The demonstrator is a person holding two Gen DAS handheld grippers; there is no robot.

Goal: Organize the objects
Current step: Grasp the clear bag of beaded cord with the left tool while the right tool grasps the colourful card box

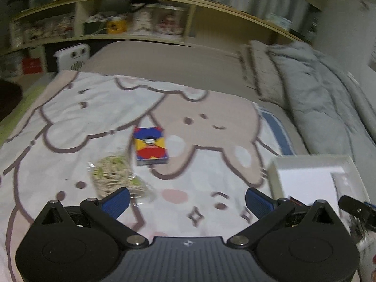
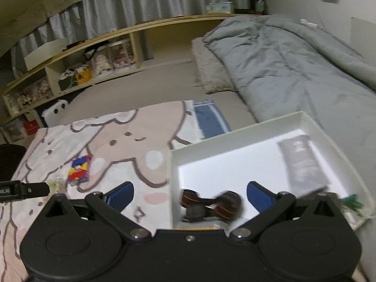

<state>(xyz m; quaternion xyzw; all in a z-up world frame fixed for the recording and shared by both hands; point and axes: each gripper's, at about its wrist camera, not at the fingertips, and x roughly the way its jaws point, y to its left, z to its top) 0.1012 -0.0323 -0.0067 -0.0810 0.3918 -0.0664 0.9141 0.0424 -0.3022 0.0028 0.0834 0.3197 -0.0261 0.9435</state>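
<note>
Holding both grippers wide and empty, left gripper (image 1: 186,199), right gripper (image 2: 189,196); you risk crushing the clear bag (image 1: 116,176) or nudging the colourful box (image 1: 150,145) away.

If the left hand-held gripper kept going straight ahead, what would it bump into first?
Probably the colourful little box on the cartoon blanket. It lies ahead of the open left hand-held gripper, between the lines of its fingers. The clear bag of rubber bands sits nearer but off to the left. Depth is uncertain.

Almost no writing could be read. In the right wrist view, a black device (image 2: 22,190) at the left edge carried small white letters, cut off and blurred, perhaps ending in "AI". The print on the colourful box (image 1: 151,146) was too blurred to read.
</note>
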